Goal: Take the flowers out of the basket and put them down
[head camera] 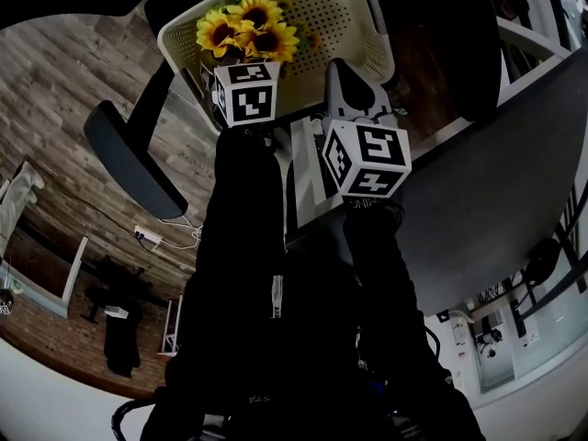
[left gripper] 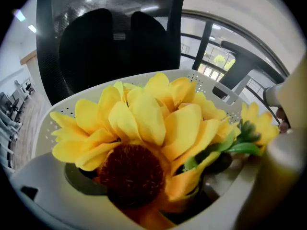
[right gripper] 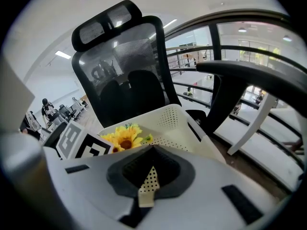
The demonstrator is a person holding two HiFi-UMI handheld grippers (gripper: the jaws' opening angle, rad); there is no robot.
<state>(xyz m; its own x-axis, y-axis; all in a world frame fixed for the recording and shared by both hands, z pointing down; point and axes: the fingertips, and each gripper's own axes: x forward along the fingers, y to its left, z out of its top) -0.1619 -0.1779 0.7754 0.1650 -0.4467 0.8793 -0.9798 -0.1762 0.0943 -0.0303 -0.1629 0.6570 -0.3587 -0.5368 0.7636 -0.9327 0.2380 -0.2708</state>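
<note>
A bunch of yellow sunflowers (head camera: 248,28) lies in the left part of a cream perforated basket (head camera: 344,12). In the left gripper view one big bloom (left gripper: 144,143) with a dark brown centre fills the frame. My left gripper (left gripper: 158,181) is open, its jaws standing wide on either side of that bloom, and I see no pad pressing on it. Its marker cube (head camera: 246,93) hides the fingertips in the head view. My right gripper (right gripper: 149,178) is shut on the basket's near rim (right gripper: 147,186), to the right of the flowers (right gripper: 124,139).
Directly behind the basket rises a black mesh office chair back (right gripper: 129,66). The chair's armrest (head camera: 133,159) juts out at the left over the wood floor. A dark tabletop (head camera: 496,182) lies at the right. A power strip and cable (head camera: 147,237) are on the floor.
</note>
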